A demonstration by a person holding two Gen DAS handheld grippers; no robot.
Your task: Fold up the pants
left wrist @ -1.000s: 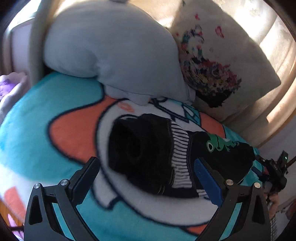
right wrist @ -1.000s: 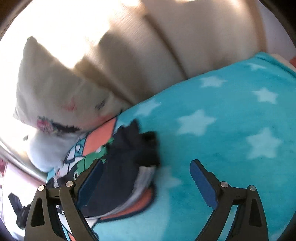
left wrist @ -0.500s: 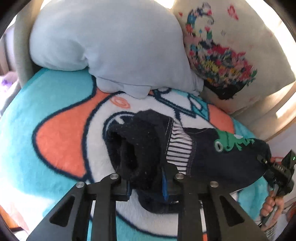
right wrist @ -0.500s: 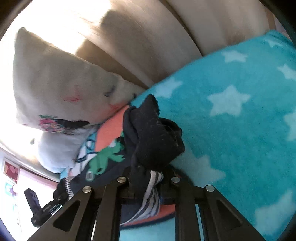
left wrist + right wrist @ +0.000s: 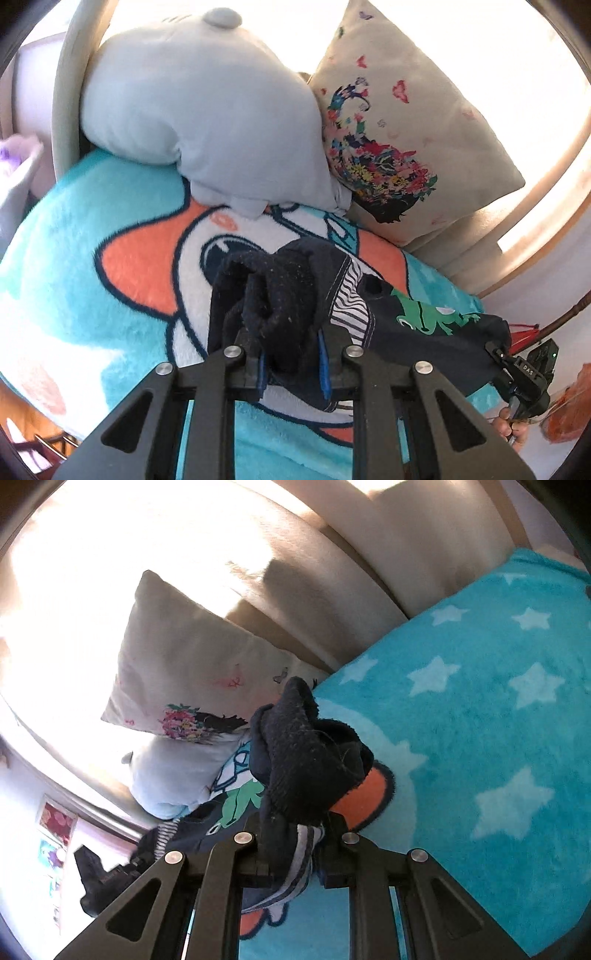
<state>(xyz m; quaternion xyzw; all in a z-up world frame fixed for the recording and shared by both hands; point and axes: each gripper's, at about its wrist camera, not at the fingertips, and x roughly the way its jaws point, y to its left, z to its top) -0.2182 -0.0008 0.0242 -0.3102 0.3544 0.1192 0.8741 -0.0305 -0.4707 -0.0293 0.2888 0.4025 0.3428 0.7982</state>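
The dark navy pants [image 5: 280, 295], with a striped lining and a green frog print [image 5: 424, 317], lie across a turquoise cartoon blanket [image 5: 92, 229]. My left gripper [image 5: 291, 358] is shut on a bunched end of the pants. My right gripper [image 5: 295, 830] is shut on the other bunched end [image 5: 306, 749], lifted off the blanket [image 5: 498, 701]. The right gripper also shows at the far right of the left wrist view [image 5: 524, 373], holding the pants' far end. The left gripper shows low left in the right wrist view [image 5: 107, 875].
A grey plush pillow [image 5: 207, 107] and a cream floral pillow [image 5: 406, 140] rest against the beige padded headboard [image 5: 332, 554]. The starred blanket stretches to the right. A bed rail [image 5: 70, 74] runs at the left.
Both grippers went from open to shut on the ends of the pants, and both bunched ends have lifted slightly off the blanket.
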